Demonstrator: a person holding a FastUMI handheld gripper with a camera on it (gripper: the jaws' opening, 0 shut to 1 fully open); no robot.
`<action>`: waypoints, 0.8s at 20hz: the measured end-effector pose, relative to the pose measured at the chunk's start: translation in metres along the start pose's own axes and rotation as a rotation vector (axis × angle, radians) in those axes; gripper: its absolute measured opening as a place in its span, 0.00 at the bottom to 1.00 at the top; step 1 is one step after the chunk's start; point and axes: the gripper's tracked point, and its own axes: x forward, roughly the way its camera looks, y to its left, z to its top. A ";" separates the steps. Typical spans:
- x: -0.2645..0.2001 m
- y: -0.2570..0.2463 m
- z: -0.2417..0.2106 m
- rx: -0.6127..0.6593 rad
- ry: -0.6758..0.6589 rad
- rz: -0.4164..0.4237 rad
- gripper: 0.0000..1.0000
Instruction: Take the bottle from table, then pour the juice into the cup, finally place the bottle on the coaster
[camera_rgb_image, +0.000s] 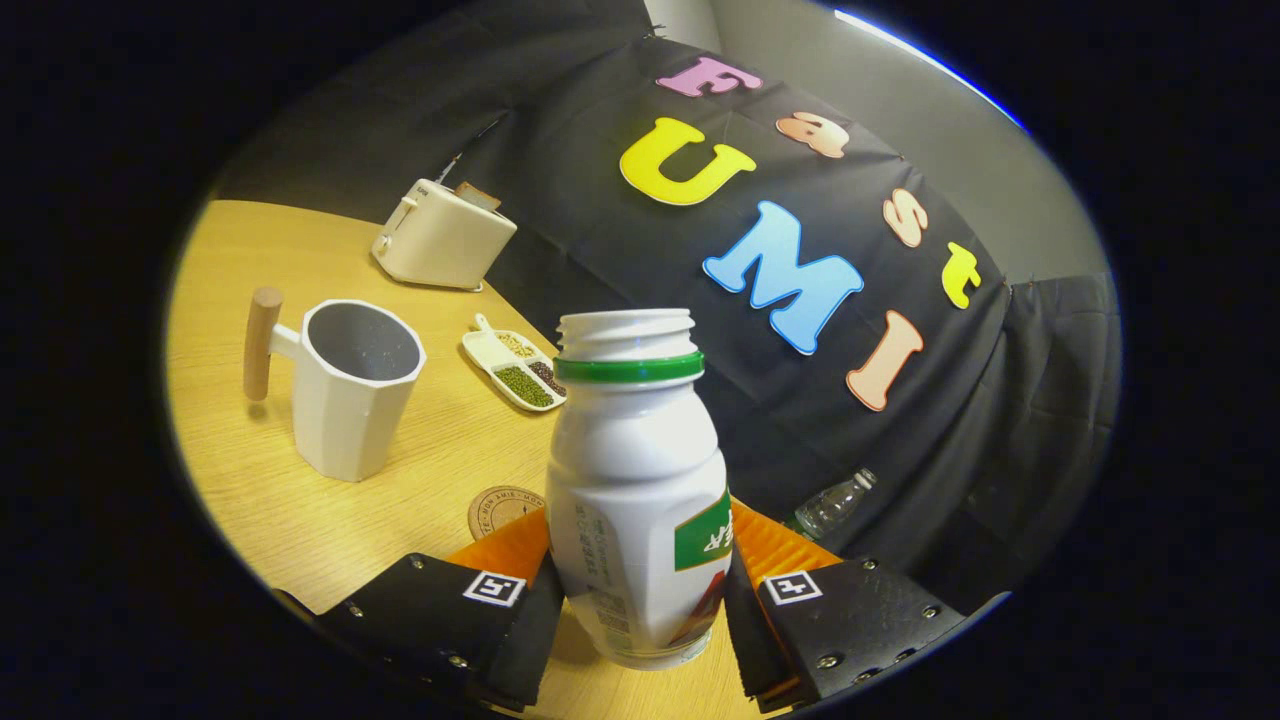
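Your gripper (640, 590) is squeezing the bottle (637, 490) — one finger presses on each side of it, low down near its bottom. The bottle is white with a green ring under its open top, and it has no cap on. Its base looks just off the table (300, 520), though it is hard to be sure. The whole scene looks tipped.

The cup (350, 390) stands on the table, off to the left beyond your fingers. It is white, with a wooden handle sticking out on its far side. The coaster (500, 508) — round and brown — lies flat just behind your left finger, between the bottle and the cup.
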 end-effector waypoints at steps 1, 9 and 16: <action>0.000 0.001 0.001 -0.018 0.002 -0.002 0.72; 0.007 0.014 0.011 -0.129 0.002 0.021 0.72; 0.010 0.024 0.025 -0.292 -0.002 -0.015 0.72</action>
